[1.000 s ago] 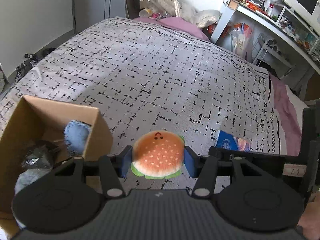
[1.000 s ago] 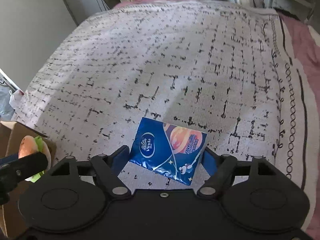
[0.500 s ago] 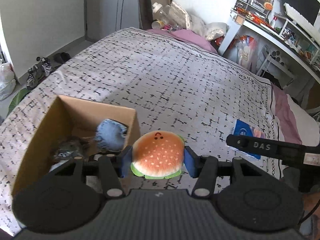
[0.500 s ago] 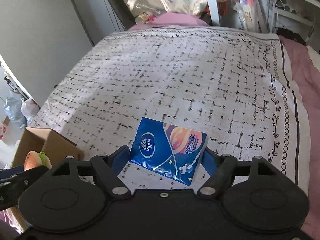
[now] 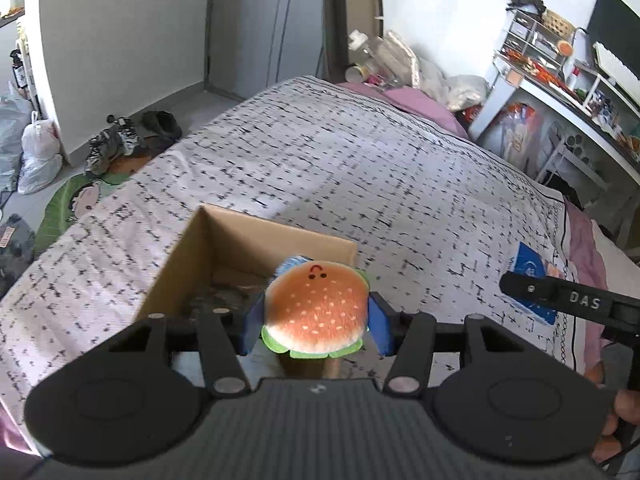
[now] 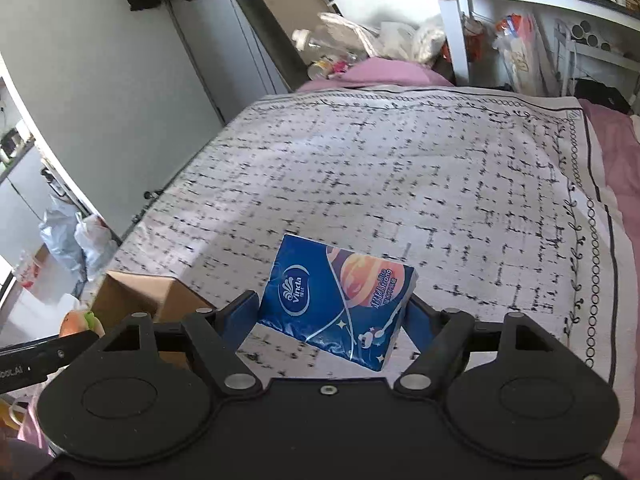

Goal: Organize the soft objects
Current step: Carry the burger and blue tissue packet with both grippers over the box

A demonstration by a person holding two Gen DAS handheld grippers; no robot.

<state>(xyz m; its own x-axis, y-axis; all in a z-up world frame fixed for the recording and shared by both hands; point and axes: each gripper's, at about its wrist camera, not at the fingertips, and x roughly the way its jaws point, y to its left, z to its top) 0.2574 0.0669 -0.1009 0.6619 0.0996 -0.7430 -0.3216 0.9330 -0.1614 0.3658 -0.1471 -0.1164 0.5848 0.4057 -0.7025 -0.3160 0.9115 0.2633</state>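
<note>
Left gripper [image 5: 316, 326] clamps burger plush [image 5: 316, 312] by its sides, above near right corner of box [image 5: 224, 240] on bed [image 5: 360, 168]; bun faces camera. Right gripper [image 6: 334, 312] pinches tissue pack [image 6: 340, 300], long axis across jaws, logo up. Both light, squashy; side holds suit

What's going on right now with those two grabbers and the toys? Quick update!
Left hand-held gripper clamps burger plush above cardboard box. Right hand-held gripper clamps tissue pack over bed. Nothing in the way.
</note>
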